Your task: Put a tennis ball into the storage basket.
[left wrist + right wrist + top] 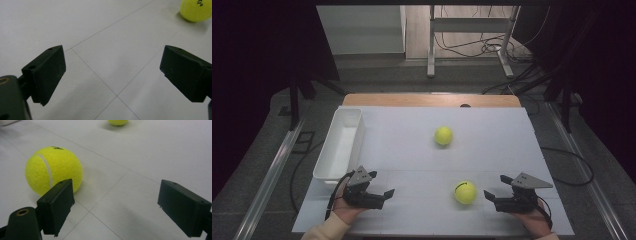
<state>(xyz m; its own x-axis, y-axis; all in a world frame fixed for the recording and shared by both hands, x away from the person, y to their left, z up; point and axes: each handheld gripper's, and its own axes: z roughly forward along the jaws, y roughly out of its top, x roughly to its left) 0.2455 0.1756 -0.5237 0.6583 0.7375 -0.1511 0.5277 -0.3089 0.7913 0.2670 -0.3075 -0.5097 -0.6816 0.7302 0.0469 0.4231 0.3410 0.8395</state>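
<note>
Two yellow tennis balls lie on the white table top (412,150). The near ball (465,192) (53,170) rests just left of my right gripper (489,196) (115,207), which stands open with nothing between its jaws. The far ball (443,135) (117,122) sits toward the middle of the table. My left gripper (387,194) (112,75) is held low at the front left, open and empty, pointing right; a ball (196,10) shows at the top right of its view.
A long white bin (334,167) stands empty along the table's left edge, just behind my left hand. A wooden strip (432,100) runs along the far edge. Cables and a metal stand (472,40) are on the floor beyond.
</note>
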